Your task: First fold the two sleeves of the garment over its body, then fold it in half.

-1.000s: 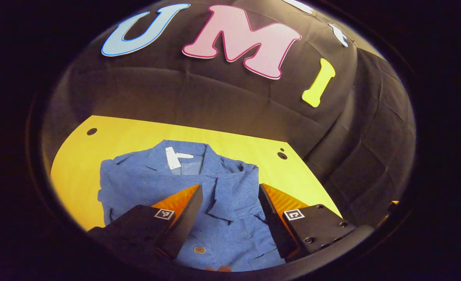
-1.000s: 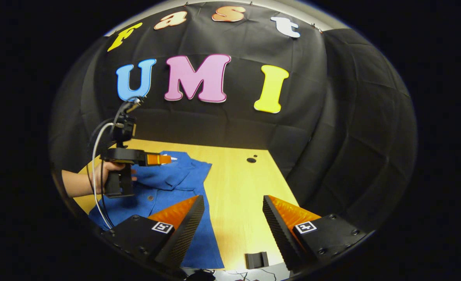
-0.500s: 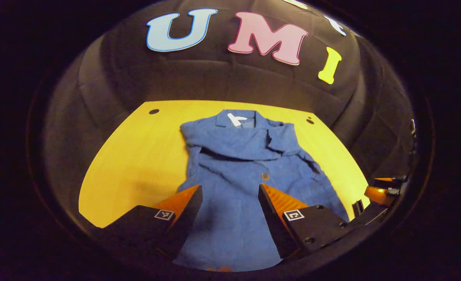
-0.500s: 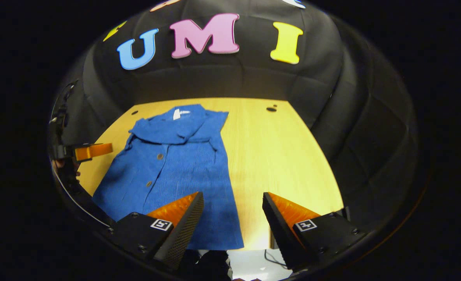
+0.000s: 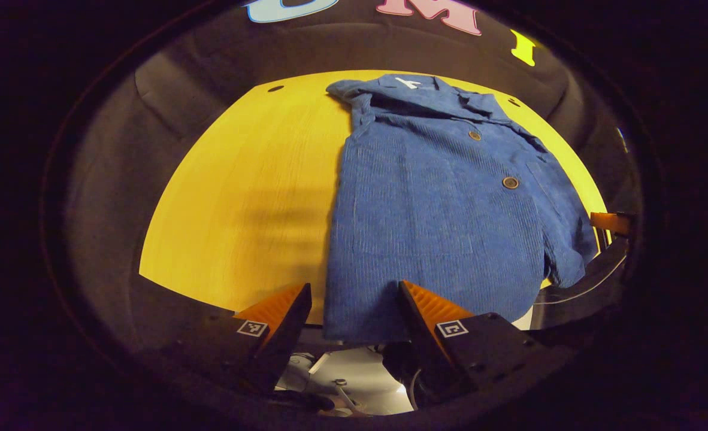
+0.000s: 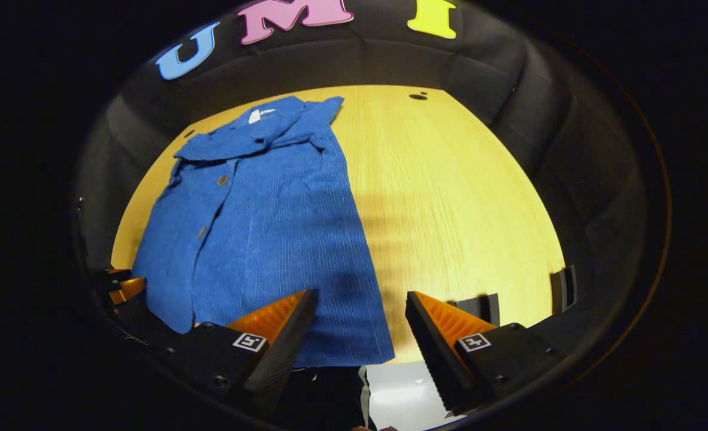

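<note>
Garment (image 5: pixel 438 203) flat on table (image 5: pixel 252 197), sleeves folded in, buttons up.

Both gripper views look down from above the table's (image 5: pixel 240 179) near edge toward its far edge, sharing the blue garment (image 5: pixel 438 203).

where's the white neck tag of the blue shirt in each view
Left gripper view: the white neck tag sits at the top centre, inside the collar at the far end of the blue shirt.
Right gripper view: the tag sits upper left, inside the collar at the shirt's far end.
Shared landmark: the yellow table under the shirt.
</note>
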`<state>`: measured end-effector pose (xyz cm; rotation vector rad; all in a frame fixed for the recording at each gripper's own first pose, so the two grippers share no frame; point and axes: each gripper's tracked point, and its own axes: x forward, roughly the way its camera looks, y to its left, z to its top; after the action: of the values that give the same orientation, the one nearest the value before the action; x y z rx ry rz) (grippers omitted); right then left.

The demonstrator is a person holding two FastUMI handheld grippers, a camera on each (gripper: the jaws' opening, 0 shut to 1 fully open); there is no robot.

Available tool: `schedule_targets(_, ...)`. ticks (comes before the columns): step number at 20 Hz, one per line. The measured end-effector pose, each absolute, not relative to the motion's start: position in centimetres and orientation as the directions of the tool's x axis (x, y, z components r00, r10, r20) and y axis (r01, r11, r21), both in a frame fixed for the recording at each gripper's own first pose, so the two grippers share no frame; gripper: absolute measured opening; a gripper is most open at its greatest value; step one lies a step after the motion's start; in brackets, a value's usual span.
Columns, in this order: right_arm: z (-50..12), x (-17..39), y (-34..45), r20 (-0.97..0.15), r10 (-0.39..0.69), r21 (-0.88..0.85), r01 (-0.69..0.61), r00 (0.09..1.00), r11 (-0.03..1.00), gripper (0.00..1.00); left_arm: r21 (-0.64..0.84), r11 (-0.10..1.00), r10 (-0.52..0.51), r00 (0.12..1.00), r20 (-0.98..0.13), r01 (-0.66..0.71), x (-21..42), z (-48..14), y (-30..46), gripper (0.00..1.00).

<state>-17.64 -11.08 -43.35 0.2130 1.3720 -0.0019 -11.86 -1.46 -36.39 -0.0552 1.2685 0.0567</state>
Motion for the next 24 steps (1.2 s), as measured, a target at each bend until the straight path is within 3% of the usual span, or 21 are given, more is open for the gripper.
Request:
schedule_targets(3,-44.9,-18.5,-10.4,-0.985,0.118,0.135,0.135,0.125,0.982,1.0,-0.028,0.997,-0.004,0.299,-0.954,-0.076,-11.4,-36.4,-1.6,0.84)
schedule_targets(7,-45.3,-17.8,-9.7,-0.984,0.116,0.128,0.087,0.135,0.988,0.96,-0.032,0.999,-0.025,0.283,-0.959,-0.023,-10.9,-36.5,-2.9,0.77)
schedule_targets(8,-45.1,-18.0,-9.3,-0.986,0.12,0.131,0.093,0.116,0.987,0.89,-0.035,0.999,-0.028,0.281,-0.959,-0.019,-10.9,-36.2,-3.5,0.63)
schedule_targets(9,-45.0,-17.7,-9.1,-0.986,0.124,0.136,0.095,0.115,0.986,0.7,-0.037,0.999,-0.032,0.281,-0.959,-0.014,-10.8,-36.3,-4.0,0.55)
schedule_targets(10,-45.0,-17.7,-8.6,-0.985,0.137,0.147,0.095,0.105,0.985,0.51,-0.032,0.999,-0.027,0.28,-0.96,-0.012,-10.6,-36.2,-4.5,0.39)
schedule_targets(11,-45.1,-17.5,-8.1,-0.984,0.148,0.158,0.101,0.104,0.982,0.36,-0.027,1.0,-0.025,0.275,-0.961,-0.006,-10.5,-36.5,-4.8,0.3)
schedule_targets(13,-45.0,-17.5,-7.9,-0.983,0.15,0.159,0.085,0.105,0.983,0.09,-0.048,0.999,-0.053,0.255,-0.965,0.025,-10.7,-36.3,-5.4,0.24)
schedule_targets(14,-45.0,-17.6,-7.8,-0.982,0.163,0.17,0.067,0.101,0.983,0.07,-0.046,0.999,-0.05,0.264,-0.963,0.02,-10.3,-36.3,-5.3,0.24)
schedule_targets(16,-45.0,-17.6,-7.8,-0.977,0.176,0.185,0.063,0.118,0.981,0.05,-0.067,0.998,-0.063,0.276,-0.959,-0.005,-10.2,-36.2,-5.5,0.04)
schedule_targets(20,-44.9,-17.4,-7.8,-0.977,0.178,0.187,0.068,0.117,0.98,0.05,-0.198,0.979,-0.179,0.279,-0.944,-0.042,-10.5,-36.1,-6.7,0.02)
schedule_targets(24,-43.1,-16.2,-6.3,-0.968,0.207,0.218,0.07,0.143,0.973,0.05,-0.254,0.963,-0.216,0.301,-0.929,-0.091,-10.2,-35.1,-6.9,0.02)
